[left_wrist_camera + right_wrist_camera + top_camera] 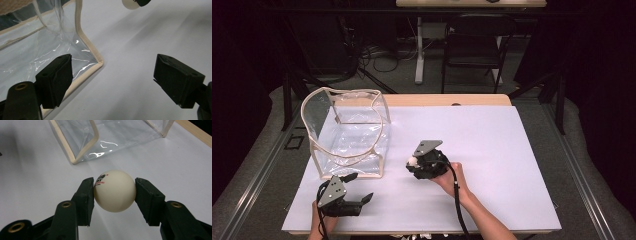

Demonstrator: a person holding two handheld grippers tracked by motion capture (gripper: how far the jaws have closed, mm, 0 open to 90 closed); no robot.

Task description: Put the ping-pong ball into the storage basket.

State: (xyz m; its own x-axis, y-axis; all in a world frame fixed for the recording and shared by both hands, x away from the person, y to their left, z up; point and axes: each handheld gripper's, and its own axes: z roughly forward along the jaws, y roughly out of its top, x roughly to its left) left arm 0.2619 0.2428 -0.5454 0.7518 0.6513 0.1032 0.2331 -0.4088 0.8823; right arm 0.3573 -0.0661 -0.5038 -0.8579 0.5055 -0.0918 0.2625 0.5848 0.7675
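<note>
A white ping-pong ball (115, 191) with small printed lettering sits pinched between the two pads of my right gripper (115, 195), held a little above the white table. From above, that right gripper (416, 162) and the ball (412, 161) are at the table's middle, just right of a clear plastic bag (349, 132) with cream trim that stands open at the left. My left gripper (368, 198) rests near the front edge, below the bag, its jaws wide apart with nothing between them. In the left gripper view the bag's corner (98, 62) lies close ahead and the ball (131, 4) is at the top edge.
A white sheet (492, 150) covers the wooden table, with free room on its right half. A black folding chair (474, 42) and a table leg (418, 50) stand behind the far edge. Cables trail from both grippers toward the front.
</note>
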